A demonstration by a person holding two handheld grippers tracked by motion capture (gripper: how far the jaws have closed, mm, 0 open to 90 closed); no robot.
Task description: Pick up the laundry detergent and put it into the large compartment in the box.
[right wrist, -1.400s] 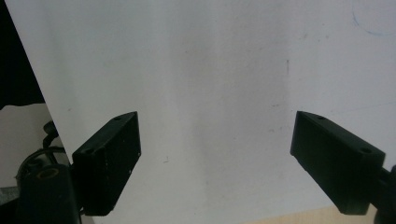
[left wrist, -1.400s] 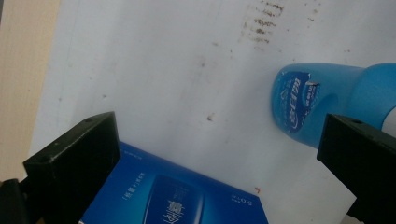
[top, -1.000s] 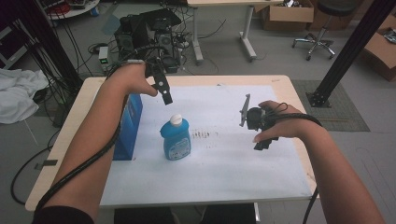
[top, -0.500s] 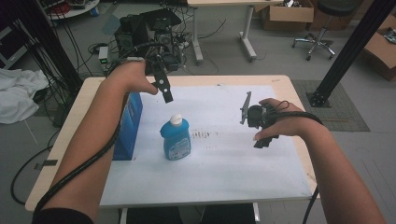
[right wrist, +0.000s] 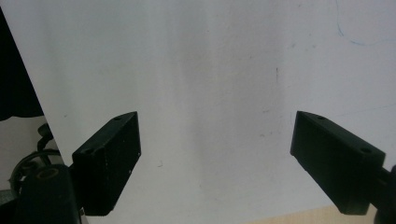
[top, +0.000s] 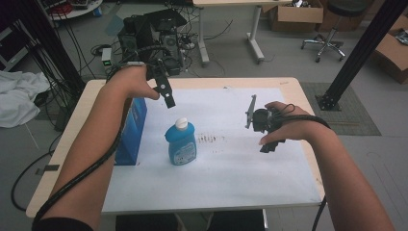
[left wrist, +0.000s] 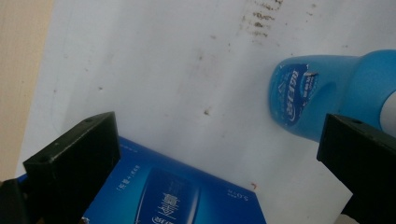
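A blue bottle (top: 182,143) with a white cap stands upright on the white sheet (top: 231,173), left of centre. Beside it, further left, stands a blue box (top: 133,126). My left gripper (top: 168,98) hovers above the back of the sheet, over the box and bottle. In the left gripper view it (left wrist: 219,140) is open, looking down on the bottle (left wrist: 327,93) and the box (left wrist: 177,191), touching neither. My right gripper (top: 269,143) hangs over the sheet's right part. In the right gripper view it (right wrist: 217,135) is open over bare white sheet, with nothing between the jaws.
The wooden table (top: 298,86) shows as a rim around the sheet, and its edge (right wrist: 299,217) lies just below the right jaws. Dark smudges (top: 211,139) mark the sheet's middle. Cables, computer gear (top: 149,33) and a black post (top: 356,53) stand beyond the table.
Both hands hold almost the same spots; the left gripper has only drifted slightly. Bottle and box have not moved.
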